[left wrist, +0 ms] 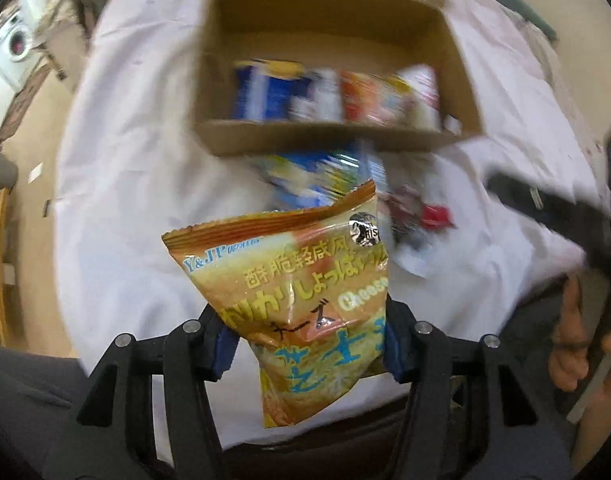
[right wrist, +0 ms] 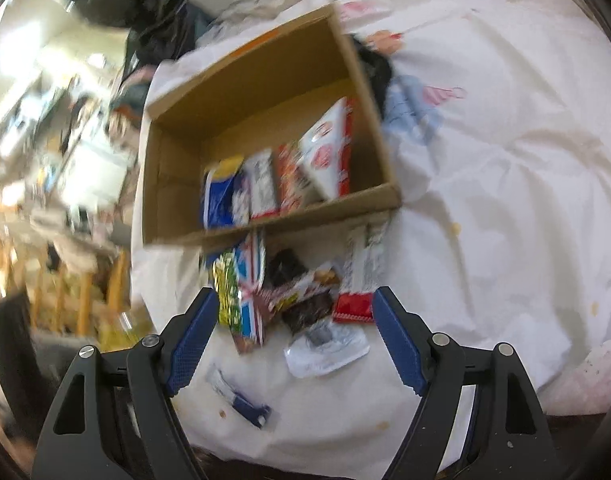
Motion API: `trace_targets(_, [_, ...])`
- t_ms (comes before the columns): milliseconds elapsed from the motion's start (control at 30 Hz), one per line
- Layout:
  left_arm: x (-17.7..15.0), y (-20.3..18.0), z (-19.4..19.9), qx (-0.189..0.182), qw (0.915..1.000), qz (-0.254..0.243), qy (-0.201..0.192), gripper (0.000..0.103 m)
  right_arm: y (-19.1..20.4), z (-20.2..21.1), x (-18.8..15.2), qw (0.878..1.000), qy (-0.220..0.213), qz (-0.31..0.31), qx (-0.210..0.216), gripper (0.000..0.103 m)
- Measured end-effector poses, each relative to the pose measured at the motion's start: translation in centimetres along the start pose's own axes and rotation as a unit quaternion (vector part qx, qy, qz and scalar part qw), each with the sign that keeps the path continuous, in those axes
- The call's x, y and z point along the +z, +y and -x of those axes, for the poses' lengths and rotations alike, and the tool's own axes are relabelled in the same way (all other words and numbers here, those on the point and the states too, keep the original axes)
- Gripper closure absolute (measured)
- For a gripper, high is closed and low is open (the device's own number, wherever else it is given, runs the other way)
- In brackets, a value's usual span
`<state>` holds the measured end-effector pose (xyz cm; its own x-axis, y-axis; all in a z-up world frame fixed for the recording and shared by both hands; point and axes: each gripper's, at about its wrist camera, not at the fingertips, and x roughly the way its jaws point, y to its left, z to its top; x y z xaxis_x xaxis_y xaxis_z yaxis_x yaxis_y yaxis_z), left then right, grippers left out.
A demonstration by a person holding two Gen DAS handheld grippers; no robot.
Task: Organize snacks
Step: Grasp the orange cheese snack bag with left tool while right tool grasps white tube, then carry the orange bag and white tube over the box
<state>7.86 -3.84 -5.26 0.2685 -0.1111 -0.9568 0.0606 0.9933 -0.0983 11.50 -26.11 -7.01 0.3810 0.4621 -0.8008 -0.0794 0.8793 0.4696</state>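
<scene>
While a white cloth-covered tabletop [right wrist: 505, 160] fills a cluttered room, an open brown cardboard box [left wrist: 333, 142] holds standing snack packs, loose ones piled just before it. The left gripper [left wrist: 307, 344], jaws closed on an orange cheese-snack bag [left wrist: 297, 280], lifts it mid-body; it looks light, crinkly, crushable. The right gripper [right wrist: 295, 340] hangs wide open, empty.

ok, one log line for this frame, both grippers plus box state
left gripper: shut on cheese snack bag, lifted | right gripper: open, empty, above loose snack pile | cardboard box: part filled, packets upright
</scene>
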Motion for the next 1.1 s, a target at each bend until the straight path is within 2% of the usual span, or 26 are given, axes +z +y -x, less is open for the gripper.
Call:
trace_targets(67, [0.4,2.3,-0.5,0.018,0.9997,0.014,0.001,0.049,2.0,-0.7,-0.7,0.998,0.013,0.059,-0.019,0.022])
trace_targets(200, [0.4,6.3,-1.0,0.039,0.9986,0.034,-0.005,0.049,5.0,-3.9,-2.9,0.987,0.09,0.134,0.009,0.023])
trace_targets(267, [0.2,7.5,-1.5,0.042,0.9982,0.042,-0.007,0.049,6.4,-5.6,-4.3,0.977,0.128,0.171,0.009,0.027])
trace_targets(367, [-0.1,8.2,-1.9,0.045,0.9972,0.06,-0.008,0.049,8.2,-7.8,-6.1,0.962,0.159,0.223,-0.017,0.029])
trace_targets(533, [0.3,7.4,-2.4,0.044,0.9977,0.05,-0.007,0.049,10.9,-11.2,-8.6,0.934,0.212,0.287,-0.021,0.034])
trace_targets(633, [0.3,7.2,-2.1,0.056,0.9975,0.04,-0.018,0.049,11.6,-12.3,-9.1,0.926,0.221,0.305,-0.038,0.042])
trace_targets(667, [0.2,7.2,-2.1,0.057,0.9975,0.039,-0.018,0.049,11.8,-12.6,-9.2,0.925,0.221,0.307,-0.041,0.044])
trace_targets(700, [0.1,7.3,-2.2,0.059,0.9974,0.039,-0.017,0.049,11.9,-12.6,-9.1,0.925,0.22,0.308,-0.041,0.053])
trace_targets(733, [0.1,7.4,-2.2,0.06,0.9973,0.04,-0.016,0.049,12.0,-12.7,-9.1,0.925,0.217,0.31,-0.045,0.068])
trace_targets(800, [0.1,7.6,-2.3,0.059,0.9971,0.045,-0.014,0.049,12.1,-12.6,-9.0,0.925,0.217,0.309,-0.037,0.083])
trace_targets(933, [0.2,7.9,-2.3,0.062,0.9964,0.055,-0.016,0.049,11.7,-11.0,-7.0,0.936,0.194,0.294,-0.017,0.084])
trace_targets(1100, [0.2,7.9,-2.1,0.065,0.9957,0.06,-0.025,0.049,10.2,-7.3,-4.6,0.958,0.138,0.251,0.015,0.084])
